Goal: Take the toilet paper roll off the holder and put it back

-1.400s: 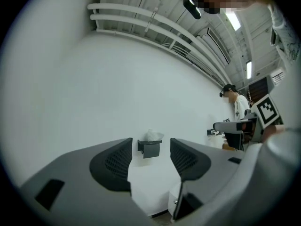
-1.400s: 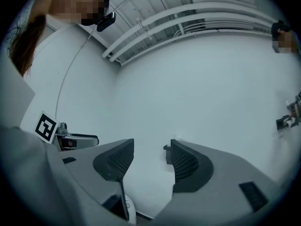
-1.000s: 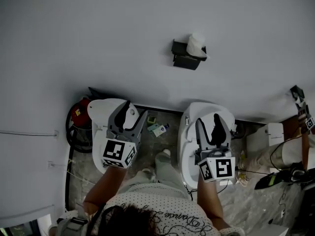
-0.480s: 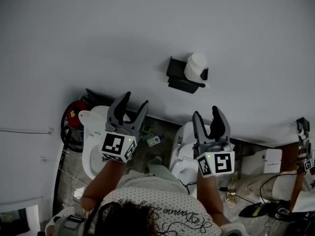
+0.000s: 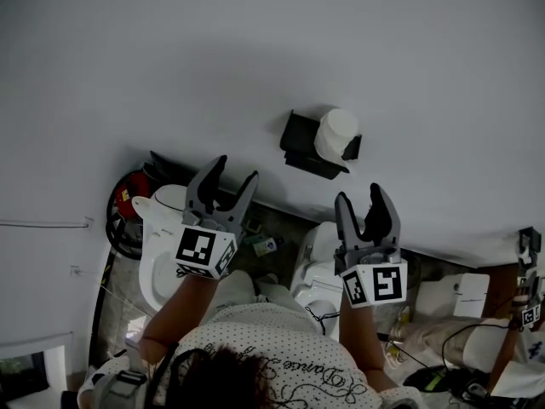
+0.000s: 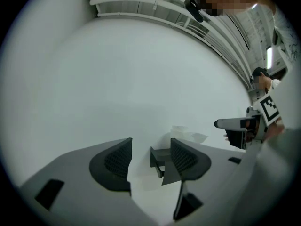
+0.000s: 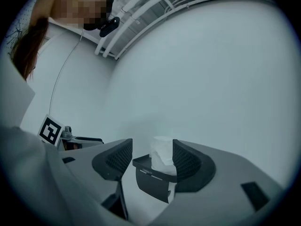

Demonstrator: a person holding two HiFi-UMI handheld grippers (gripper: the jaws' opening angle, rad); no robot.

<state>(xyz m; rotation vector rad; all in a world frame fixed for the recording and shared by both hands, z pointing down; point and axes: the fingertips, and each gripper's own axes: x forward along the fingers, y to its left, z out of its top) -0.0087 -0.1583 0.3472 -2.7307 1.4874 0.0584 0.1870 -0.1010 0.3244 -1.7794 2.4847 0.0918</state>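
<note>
Grey left tongs [image 5: 236, 170] raised, wide, empty | right tongs [image 5: 359, 196] likewise | both pointing toward toilet paper roll [image 5: 335, 135] on holder [image 5: 300, 141]

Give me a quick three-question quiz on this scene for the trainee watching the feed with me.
1. True or false: the toilet paper roll sits on the holder fixed to the wall.
2. Pick one. The right gripper is: A) shut on the roll, B) open and short of the roll, C) out of view.
3. Fill in: the left gripper has its jaws ____ with nothing between them.

Key: 1 true; 2 B; 3 open.
</note>
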